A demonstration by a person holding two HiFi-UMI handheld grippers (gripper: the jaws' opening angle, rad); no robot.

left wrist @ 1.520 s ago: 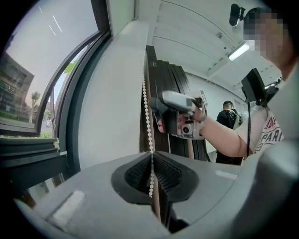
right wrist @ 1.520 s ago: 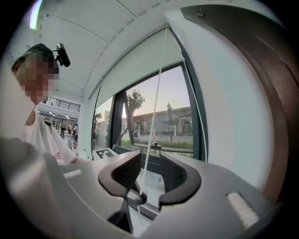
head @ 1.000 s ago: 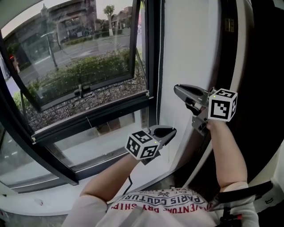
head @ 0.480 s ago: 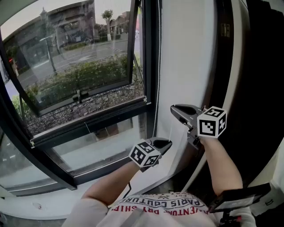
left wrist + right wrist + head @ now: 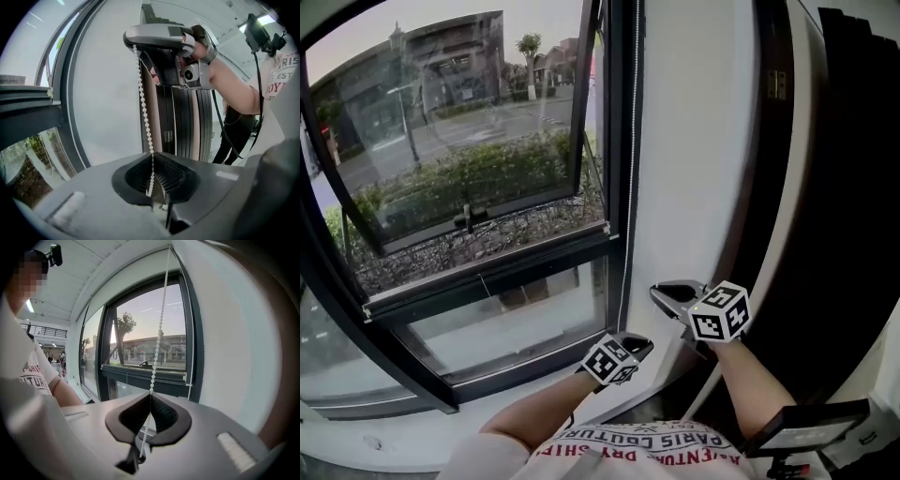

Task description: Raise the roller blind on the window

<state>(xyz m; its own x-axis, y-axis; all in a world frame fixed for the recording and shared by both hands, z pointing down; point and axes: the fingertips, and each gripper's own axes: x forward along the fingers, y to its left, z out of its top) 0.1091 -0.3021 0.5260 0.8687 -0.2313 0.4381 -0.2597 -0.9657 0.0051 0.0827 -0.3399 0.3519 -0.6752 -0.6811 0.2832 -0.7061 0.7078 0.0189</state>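
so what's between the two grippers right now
A white bead chain, clamped in the right gripper above and the left gripper below, as the left gripper view shows.

Bead chain (image 5: 144,108): is showing white.
Left tongs (image 5: 152,178): are showing dark grey, pads ribbed black.
Right cube (image 5: 720,312): is wearing black squares on white.
Window frame (image 5: 617,141): is showing black.
Shirt (image 5: 647,441): is carrying red and black lettering on white.

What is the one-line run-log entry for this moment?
left gripper: shut on bead chain | right gripper: shut on bead chain, above left gripper | window: visible glass uncovered | blind: not in view
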